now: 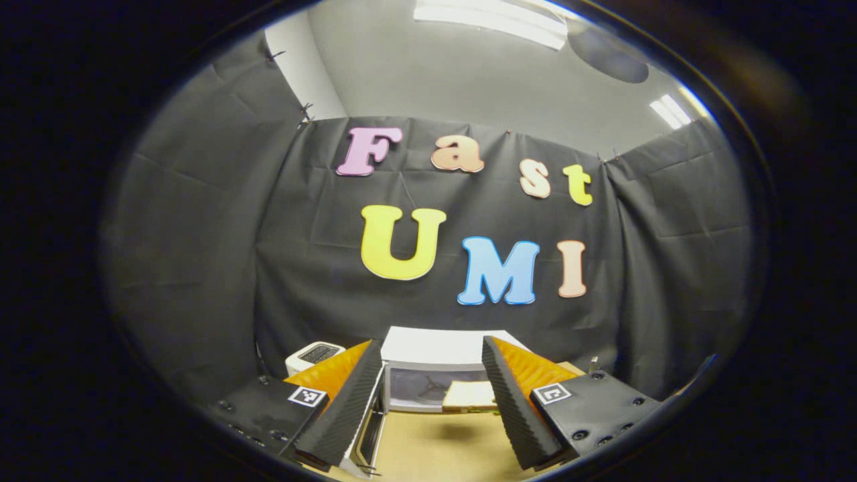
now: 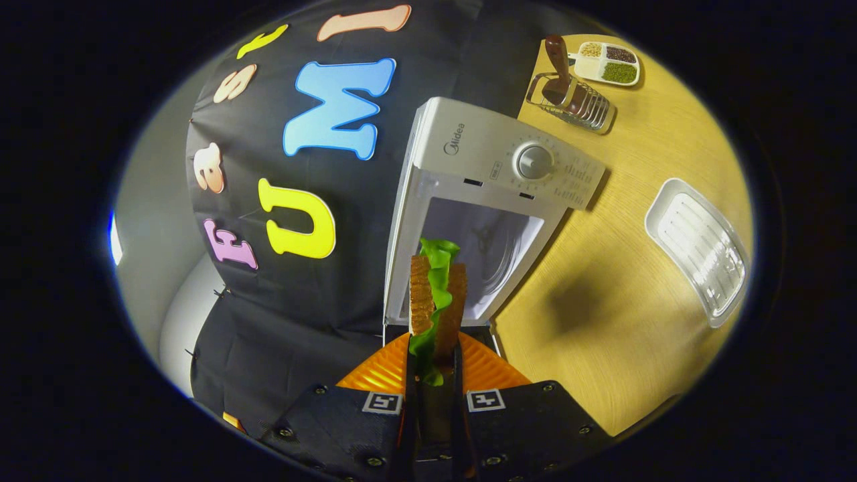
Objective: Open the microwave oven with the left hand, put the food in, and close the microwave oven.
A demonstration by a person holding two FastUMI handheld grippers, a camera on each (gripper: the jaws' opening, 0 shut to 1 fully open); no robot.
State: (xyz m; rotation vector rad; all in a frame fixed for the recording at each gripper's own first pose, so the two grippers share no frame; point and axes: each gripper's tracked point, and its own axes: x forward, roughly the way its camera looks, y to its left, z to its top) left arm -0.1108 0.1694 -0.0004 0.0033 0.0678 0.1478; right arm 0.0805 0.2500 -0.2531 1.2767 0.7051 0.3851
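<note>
Microwave (image 2: 495,194) door open; your right gripper (image 2: 434,365) pinches the sandwich (image 2: 436,294) edge-on, lined up w/ the cavity for loading. Left gripper (image 1: 428,402) hangs back, fingers spread & holding nothing, ready for closing.

Ceiling light panels (image 1: 492,20) glare white overhead in my left gripper view, a second (image 1: 669,110) burning out at right. The booth's black cloth wall (image 1: 201,268) soaks up light and reads dim, its folds curving with the fisheye toward the edges. In my right gripper view the wooden table (image 2: 643,281) glows warm and evenly lit, a soft dark shadow (image 2: 576,301) pooled beside the microwave oven (image 2: 495,157). The clear plastic tray (image 2: 699,248) catches pale highlights. Edges smear slightly.
</note>
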